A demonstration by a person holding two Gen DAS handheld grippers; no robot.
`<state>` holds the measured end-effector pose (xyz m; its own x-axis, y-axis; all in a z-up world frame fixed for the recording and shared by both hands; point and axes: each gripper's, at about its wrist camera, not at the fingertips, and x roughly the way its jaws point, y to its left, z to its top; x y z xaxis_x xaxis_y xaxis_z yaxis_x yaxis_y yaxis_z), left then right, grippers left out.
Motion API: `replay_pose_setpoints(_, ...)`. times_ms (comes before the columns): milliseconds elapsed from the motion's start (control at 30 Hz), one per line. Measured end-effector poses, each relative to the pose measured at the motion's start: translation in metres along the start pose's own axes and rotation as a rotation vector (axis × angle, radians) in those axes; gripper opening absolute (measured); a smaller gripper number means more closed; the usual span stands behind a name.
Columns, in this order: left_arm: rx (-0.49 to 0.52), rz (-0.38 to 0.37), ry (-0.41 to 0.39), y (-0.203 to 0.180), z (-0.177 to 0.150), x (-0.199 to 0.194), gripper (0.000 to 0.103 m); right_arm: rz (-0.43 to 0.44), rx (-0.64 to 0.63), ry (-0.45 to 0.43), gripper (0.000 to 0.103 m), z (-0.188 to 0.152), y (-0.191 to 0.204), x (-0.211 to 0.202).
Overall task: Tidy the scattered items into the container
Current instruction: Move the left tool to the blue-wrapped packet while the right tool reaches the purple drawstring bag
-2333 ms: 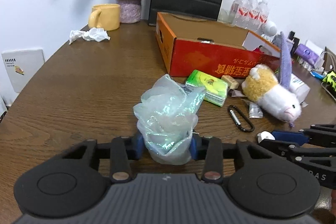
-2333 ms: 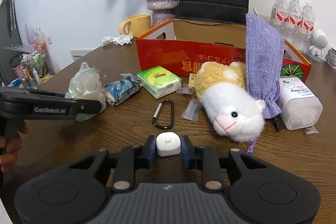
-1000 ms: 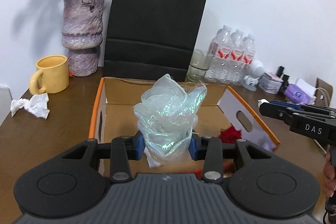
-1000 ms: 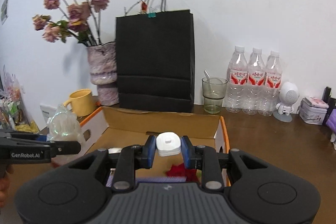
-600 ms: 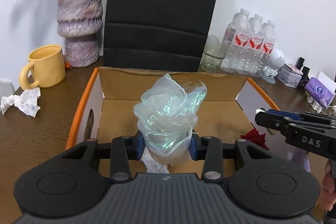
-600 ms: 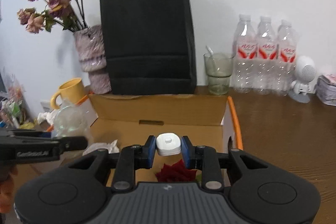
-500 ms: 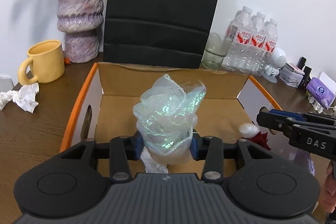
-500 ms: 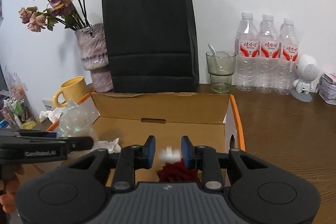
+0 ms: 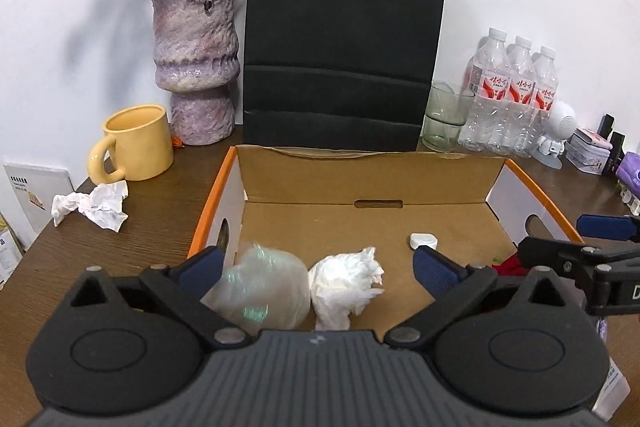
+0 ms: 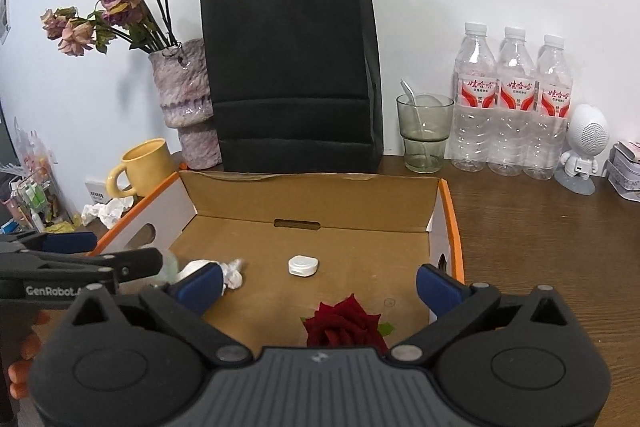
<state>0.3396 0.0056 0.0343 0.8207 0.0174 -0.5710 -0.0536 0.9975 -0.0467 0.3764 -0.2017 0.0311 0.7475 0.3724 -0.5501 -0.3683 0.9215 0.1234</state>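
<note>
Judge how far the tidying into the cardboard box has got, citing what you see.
Done: the white cap, red rose, crumpled tissue and iridescent plastic bag lie in the box. In hand: nothing; the left gripper and right gripper are open. Left: a paper wad on the table.

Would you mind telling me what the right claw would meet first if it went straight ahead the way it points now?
Probably the red rose, which lies in the cardboard box directly ahead of the open right claw; the small white cap lies farther on. Depth is hard to judge.
</note>
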Motion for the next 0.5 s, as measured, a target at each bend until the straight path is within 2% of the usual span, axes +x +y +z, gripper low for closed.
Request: replay_pose_setpoints(500, -0.024, 0.004, -0.02, 0.016, -0.01, -0.024, 0.103, -0.02, 0.013, -0.028, 0.103, -0.001, -0.001, -0.02)
